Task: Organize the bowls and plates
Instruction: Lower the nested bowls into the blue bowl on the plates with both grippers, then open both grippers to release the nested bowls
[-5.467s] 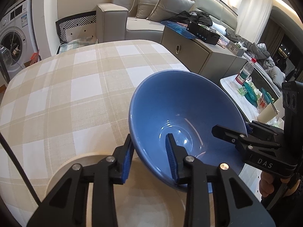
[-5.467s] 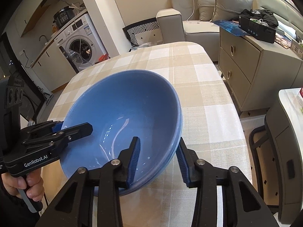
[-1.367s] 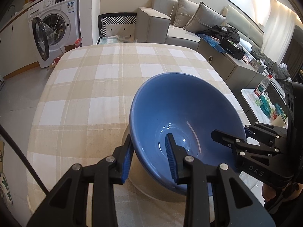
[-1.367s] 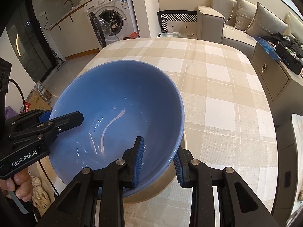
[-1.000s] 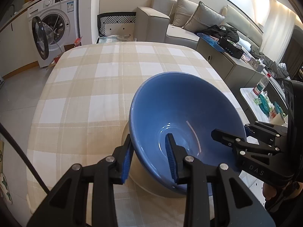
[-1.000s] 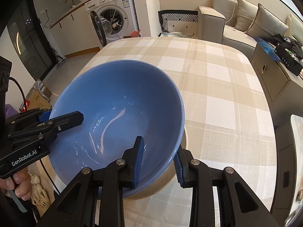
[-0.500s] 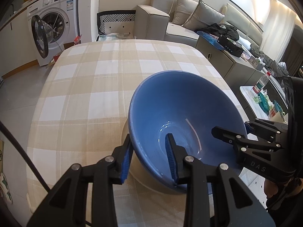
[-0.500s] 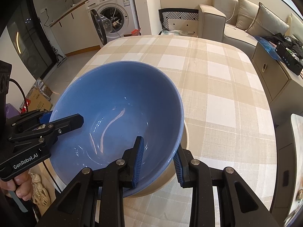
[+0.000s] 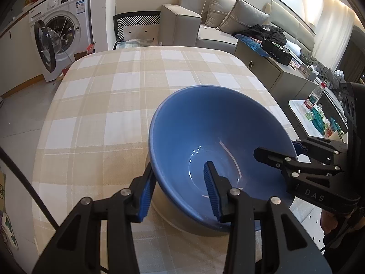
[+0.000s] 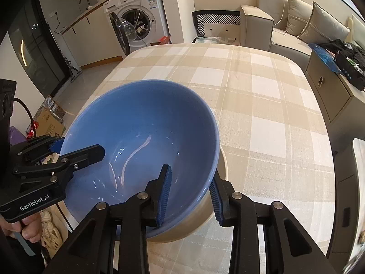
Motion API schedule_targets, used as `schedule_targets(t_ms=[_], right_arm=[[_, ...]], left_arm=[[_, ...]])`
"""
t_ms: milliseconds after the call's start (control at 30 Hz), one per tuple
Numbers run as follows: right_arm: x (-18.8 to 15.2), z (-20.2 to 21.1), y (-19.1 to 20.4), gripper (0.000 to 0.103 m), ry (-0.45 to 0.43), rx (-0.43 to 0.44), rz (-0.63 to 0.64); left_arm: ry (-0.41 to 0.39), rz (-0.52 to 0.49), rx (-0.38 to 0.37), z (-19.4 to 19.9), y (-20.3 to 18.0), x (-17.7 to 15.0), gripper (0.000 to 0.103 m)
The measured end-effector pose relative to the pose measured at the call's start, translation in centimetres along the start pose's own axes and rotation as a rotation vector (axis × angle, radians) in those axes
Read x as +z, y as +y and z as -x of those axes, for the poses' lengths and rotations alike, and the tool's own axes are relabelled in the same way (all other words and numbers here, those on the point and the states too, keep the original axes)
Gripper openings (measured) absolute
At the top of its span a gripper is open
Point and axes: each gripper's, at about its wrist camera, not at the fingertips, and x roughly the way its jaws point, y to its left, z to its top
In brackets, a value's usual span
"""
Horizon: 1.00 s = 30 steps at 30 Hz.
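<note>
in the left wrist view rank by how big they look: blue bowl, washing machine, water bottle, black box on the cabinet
1. blue bowl, though it sits nearest the camera
2. washing machine
3. black box
4. water bottle

The box and the bottle both lie far off, so their order is unsure.

Glossy round ceramic bowl (image 9: 219,137): solid mid-blue inside and out. Cream-beige dish (image 10: 222,159) beneath it: plain. Cloth-covered worktop (image 9: 114,105): beige-and-white check. Black plastic fingers (image 9: 213,189) carry ribbed blue pads. Washing machine (image 10: 139,20): white.
</note>
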Motion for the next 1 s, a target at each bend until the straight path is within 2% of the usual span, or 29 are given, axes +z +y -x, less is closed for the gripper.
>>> schedule_targets(t_ms=[200, 467, 500, 600, 700, 733, 1000], right_arm=[[0.2, 0.4, 0.2, 0.040, -0.016, -0.003, 0.016], [0.1, 1.0, -0.4, 0.056, -0.044, -0.001, 0.010], [0.1, 1.1, -0.4, 0.061, -0.051, 0.000, 0.010], [-0.1, 1.7, -0.6, 0.071, -0.081, 0.001, 0.016], [-0.3, 2.4, -0.8, 0.082, -0.120, 0.015, 0.024], [-0.4, 2.7, -0.8, 0.083, -0.139, 0.018, 0.030], [-1.5, 4.6, -0.5, 0.098, -0.236, 0.049, 0.064]], left_arm=[[-0.001, -0.001, 0.003, -0.1, 0.0, 0.1, 0.045], [-0.045, -0.026, -0.013, 1.0, -0.3, 0.2, 0.069], [-0.057, -0.029, -0.013, 1.3, -0.4, 0.2, 0.079], [-0.090, -0.042, -0.016, 2.1, -0.5, 0.2, 0.082], [-0.125, -0.058, -0.018, 2.8, -0.7, -0.1, 0.093], [-0.140, -0.066, -0.011, 3.1, -0.8, -0.2, 0.096], [-0.269, -0.118, 0.025, 5.1, -1.0, -1.3, 0.103]])
